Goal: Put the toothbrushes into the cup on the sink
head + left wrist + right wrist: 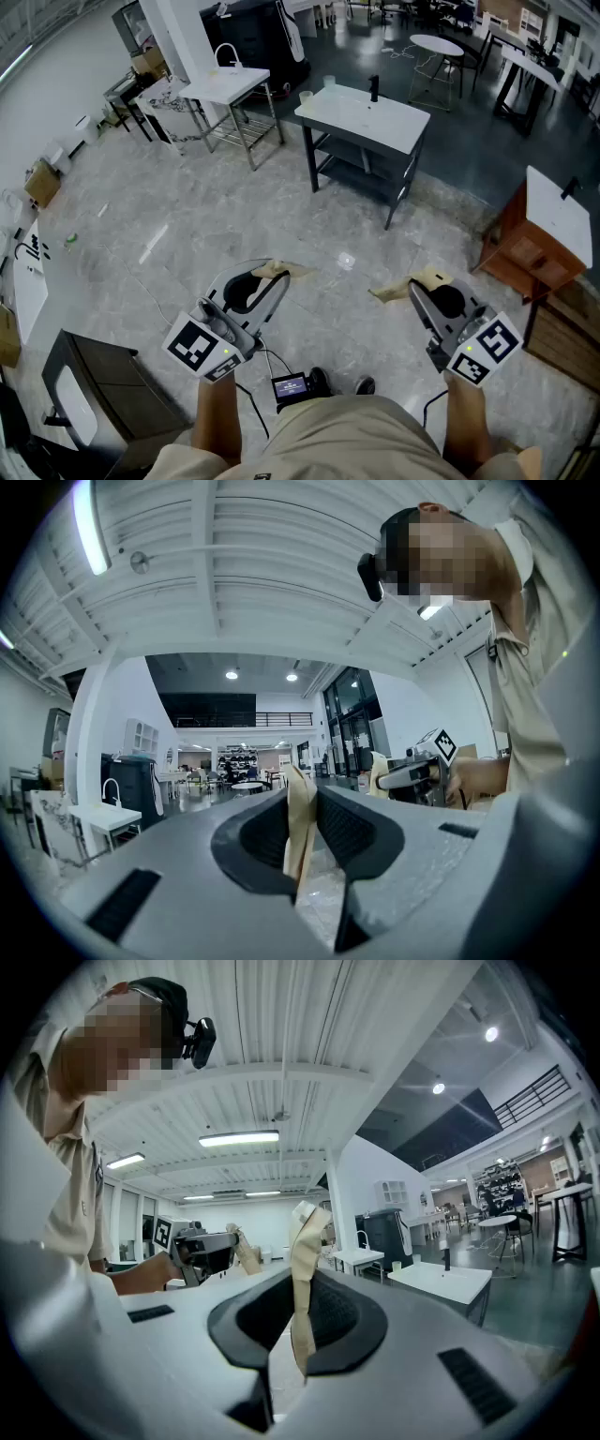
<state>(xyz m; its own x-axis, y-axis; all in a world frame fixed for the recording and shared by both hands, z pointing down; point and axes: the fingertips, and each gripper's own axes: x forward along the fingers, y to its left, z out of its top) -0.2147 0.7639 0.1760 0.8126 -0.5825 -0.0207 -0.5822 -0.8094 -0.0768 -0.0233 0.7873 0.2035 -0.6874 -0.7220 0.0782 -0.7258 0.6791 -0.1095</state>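
Left gripper (281, 270), held level in front of the person's waist on a bare forearm that reaches straight forward. Its tan-padded jaws are pressed together with nothing between them. Its marker cube (199, 345) sits at the back, near the wrist.

Right gripper (398, 289), held beside the left one at the same height and pointing the same way, well apart from it. Its tan-padded jaws are also pressed together and hold nothing.

Below both grippers is a glossy grey stone floor (187, 225). Well ahead, on a line between the two grippers, stands a white sink (375, 117) on dark legs, with a black faucet (374, 87). A pale cup (329, 82) stands on the sink's far left corner, and a second pale cup (306, 96) stands at the sink's left edge.

Ahead and to the left of the left gripper is another white sink (225, 86) on a metal frame. To the right of the right gripper stands a wooden cabinet (525, 248) with a white top. The room is a large open hall with tables and chairs far back.

At this distance the toothbrushes cannot be made out. The person's legs are cut off by the bottom edge of the head view.
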